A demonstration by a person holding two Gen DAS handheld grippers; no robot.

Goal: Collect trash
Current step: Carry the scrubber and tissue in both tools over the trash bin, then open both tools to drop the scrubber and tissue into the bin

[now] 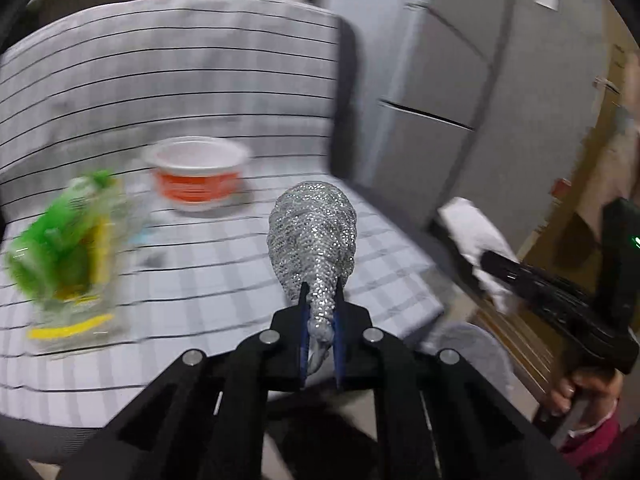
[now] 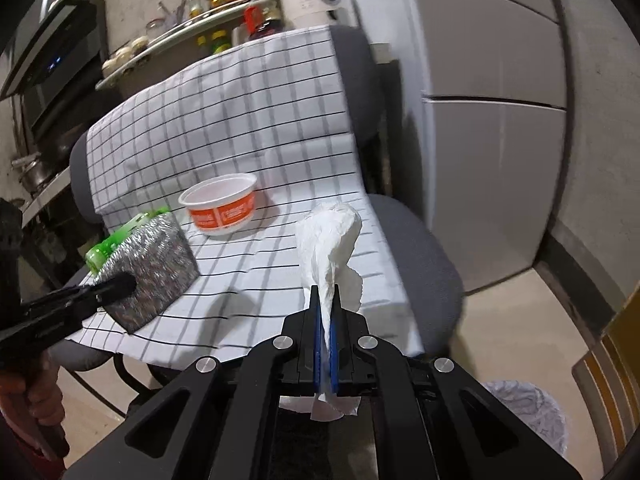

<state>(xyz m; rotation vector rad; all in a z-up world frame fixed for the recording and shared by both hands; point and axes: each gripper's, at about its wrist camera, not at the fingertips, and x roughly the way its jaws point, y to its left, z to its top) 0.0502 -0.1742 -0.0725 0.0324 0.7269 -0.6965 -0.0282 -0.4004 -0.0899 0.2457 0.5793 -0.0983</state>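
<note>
Both hand-held grippers carry trash above a grey office chair draped in a white grid-checked cloth. The left gripper is clenched on a glittery silver crumpled wrapper, whose long axis runs straight out beyond its tips. The right gripper pinches a crumpled white paper tissue likewise. A patterned lined bin sits at lower right, nearer the right gripper. An orange-and-white plastic tub and a green plastic bottle remain on the seat.
</note>
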